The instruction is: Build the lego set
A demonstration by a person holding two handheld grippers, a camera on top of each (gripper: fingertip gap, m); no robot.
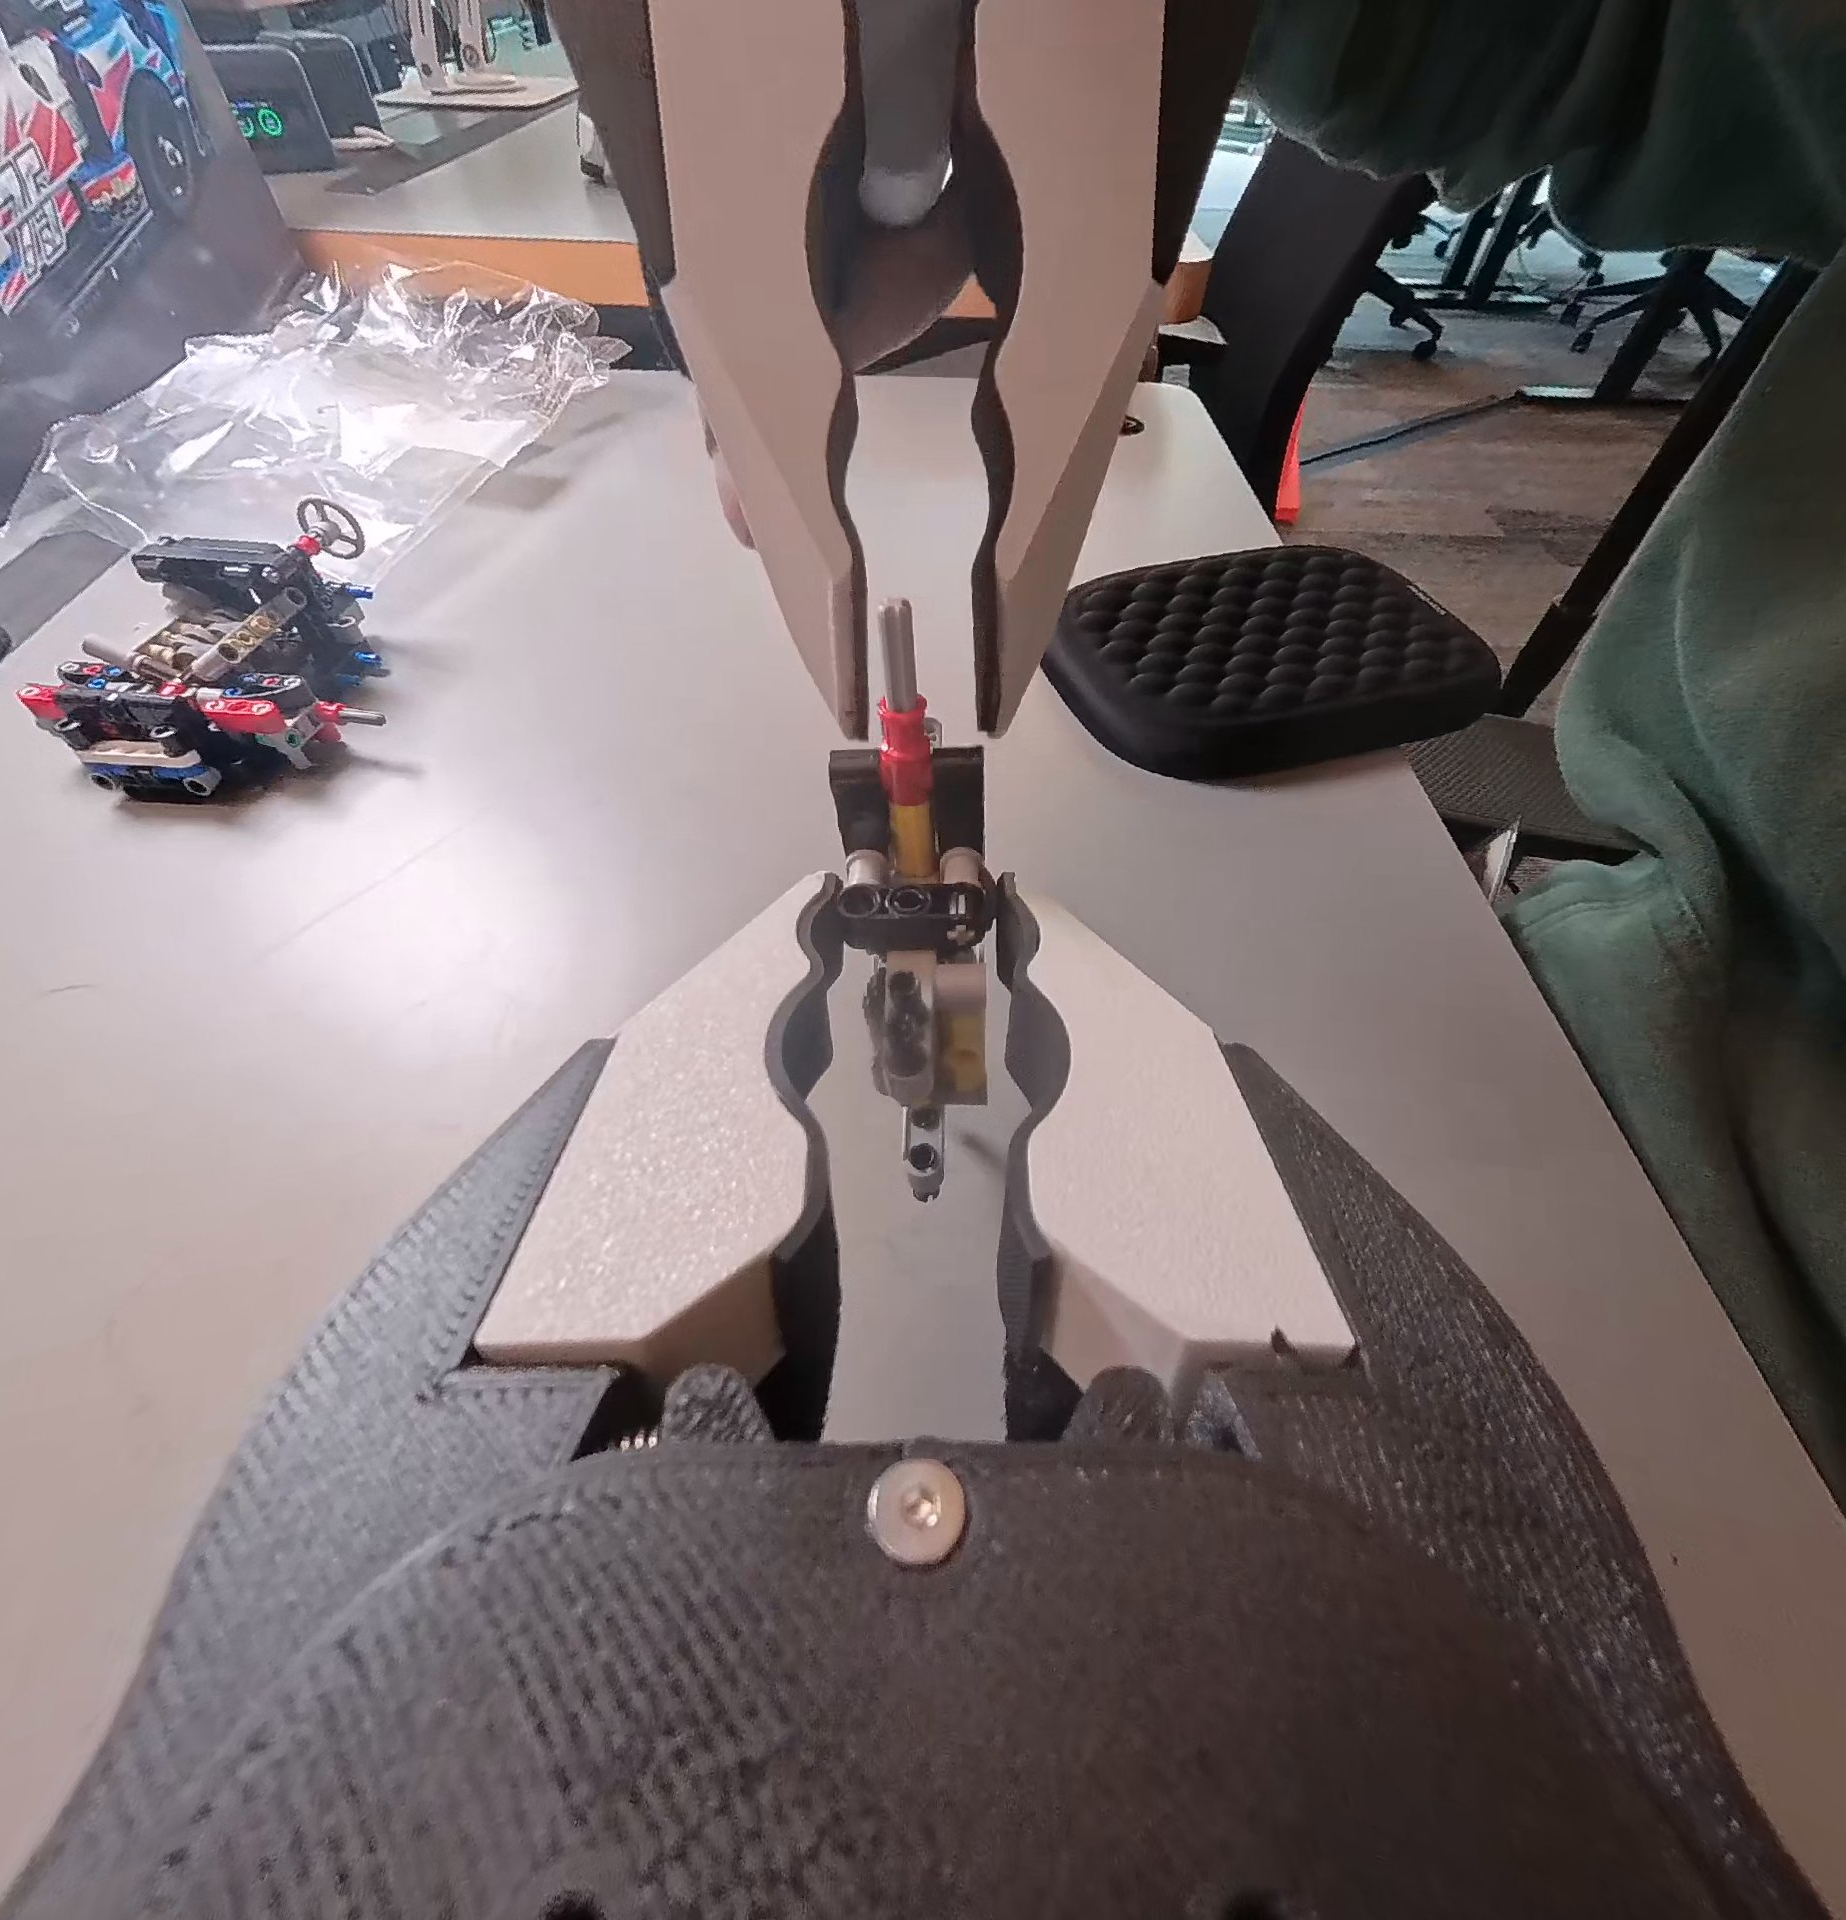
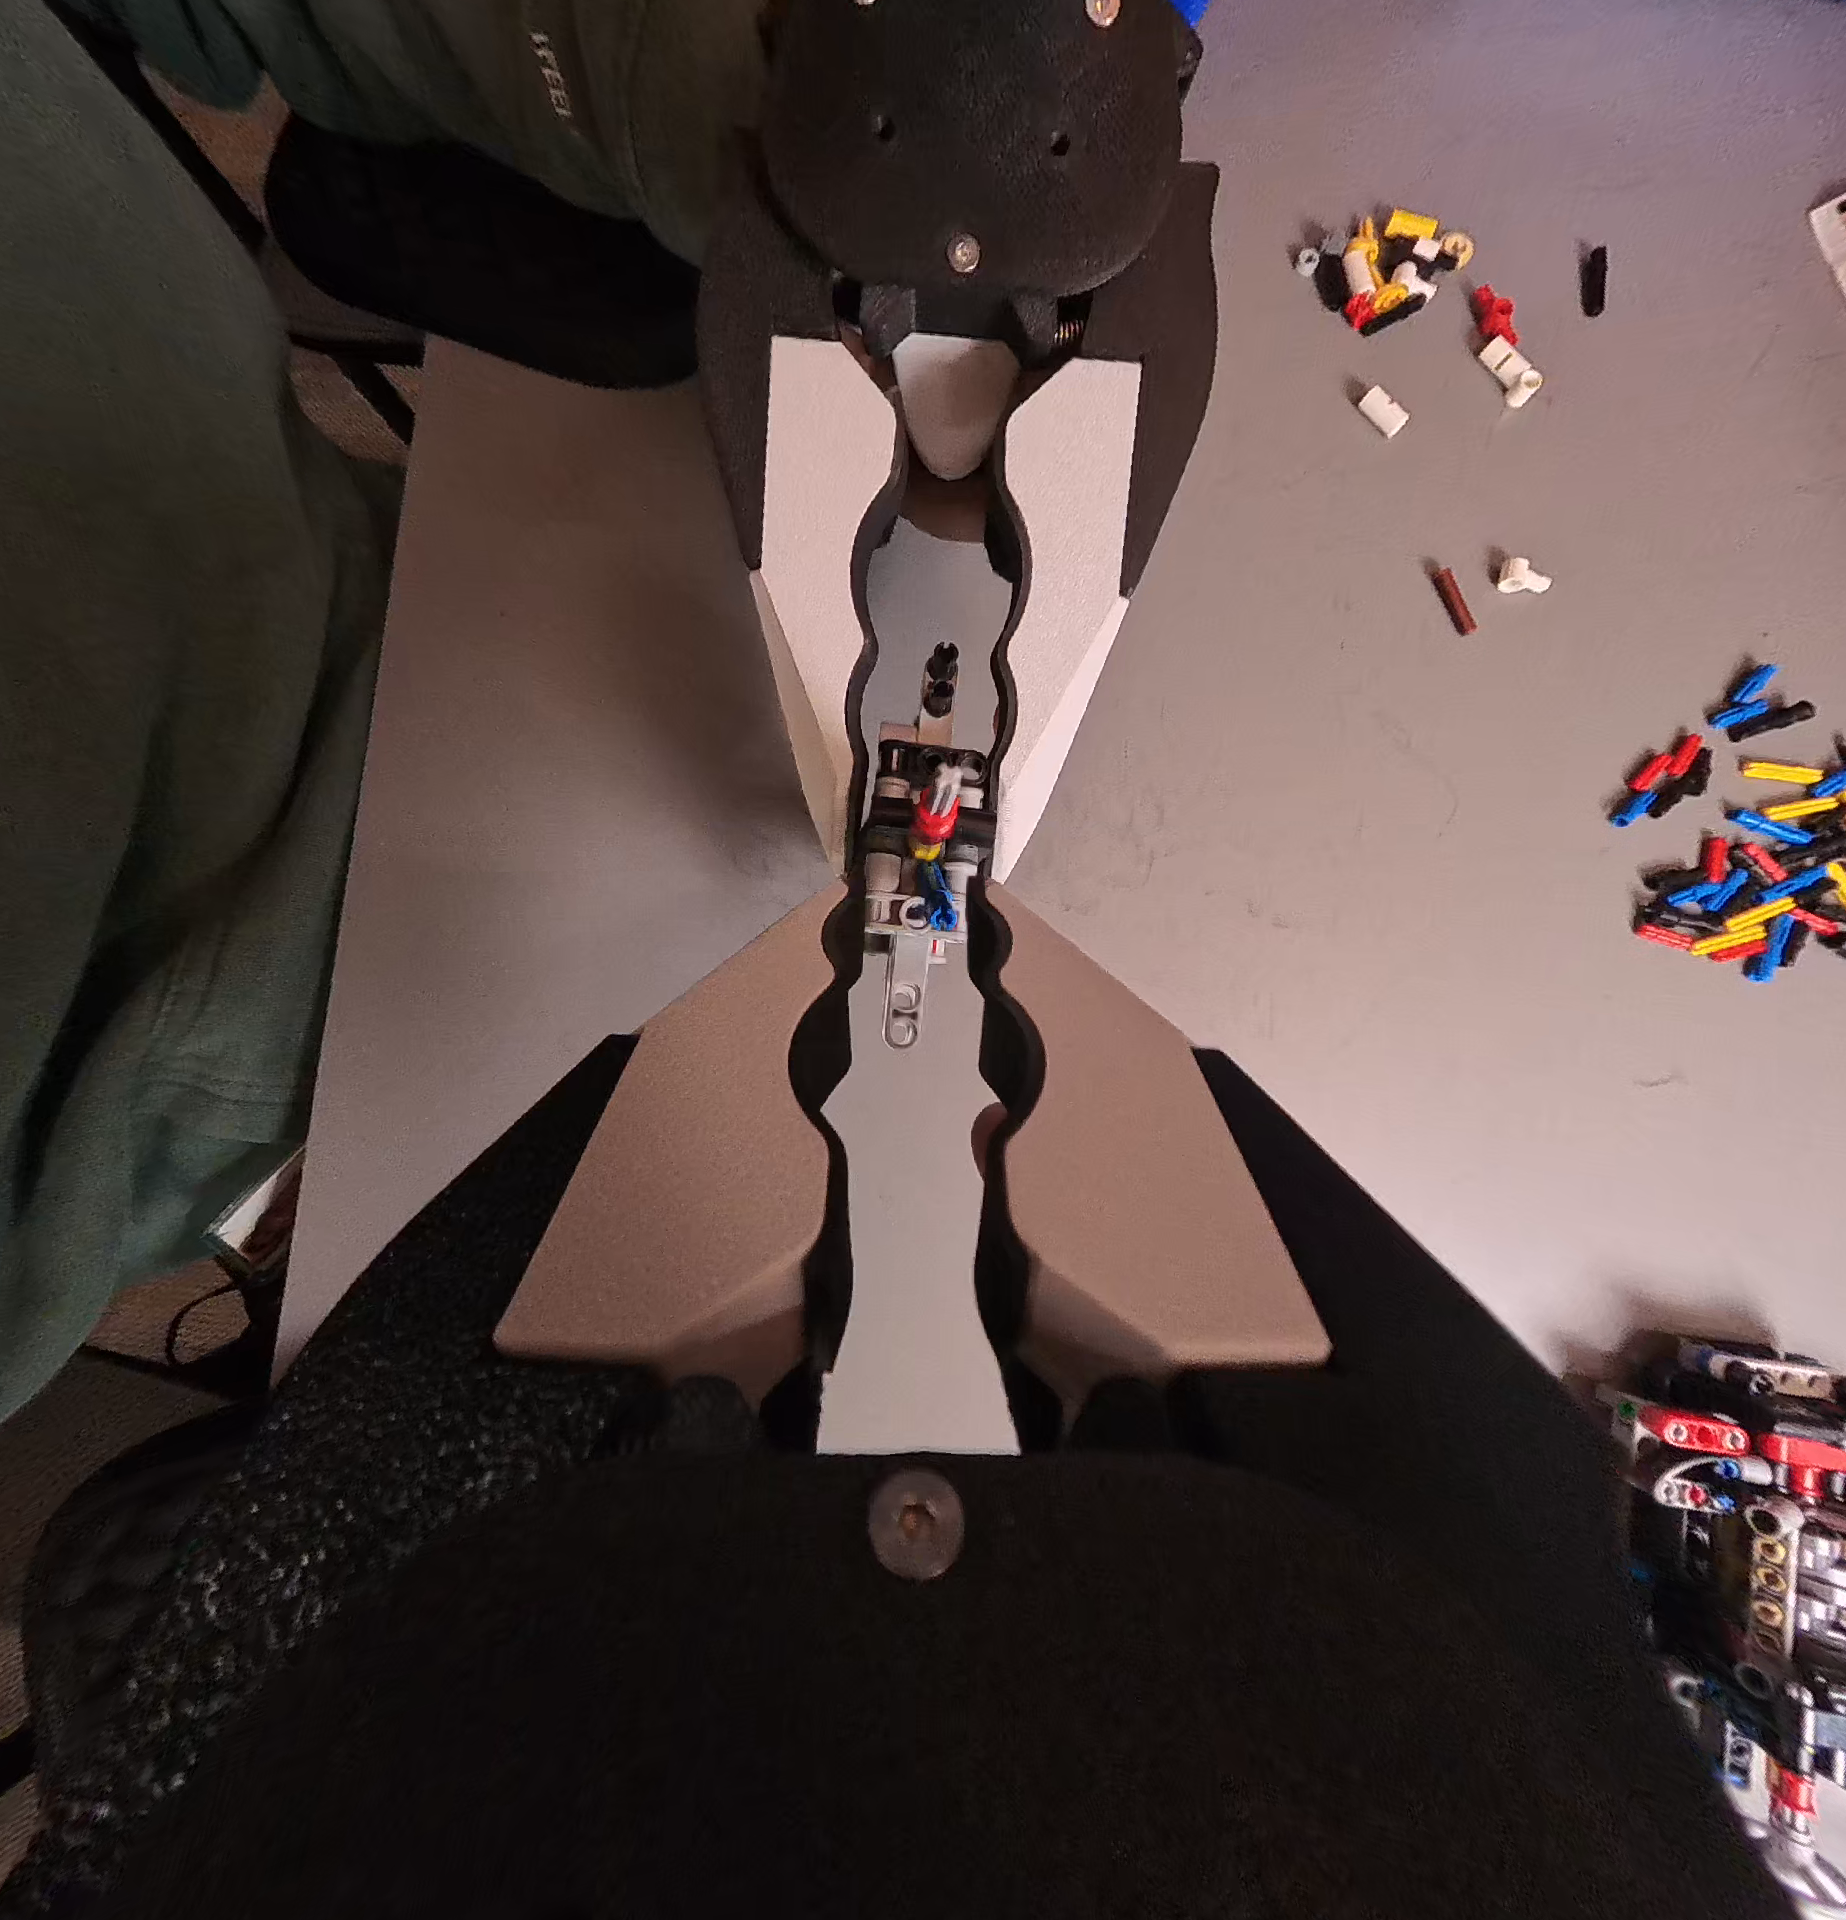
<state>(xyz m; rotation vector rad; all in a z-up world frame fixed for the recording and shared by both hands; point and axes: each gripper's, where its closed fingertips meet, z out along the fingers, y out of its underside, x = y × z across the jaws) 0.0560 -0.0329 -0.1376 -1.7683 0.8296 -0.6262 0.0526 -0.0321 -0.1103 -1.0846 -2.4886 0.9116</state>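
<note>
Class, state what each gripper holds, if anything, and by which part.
Left gripper clamps the small brick assembly by its black beam. Right gripper straddles its grey axle, not gripping.

Both grippers' fingers (image 2: 1002, 914) flank small brick assembly (image 2: 924, 842) above table (image 2: 1314, 935).

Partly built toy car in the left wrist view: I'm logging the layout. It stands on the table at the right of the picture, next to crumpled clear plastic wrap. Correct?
Not quite. The left wrist view shows the partly built toy car at the left of the picture, not the right. The rest holds: it stands on the table, next to the crumpled clear plastic wrap.
</note>
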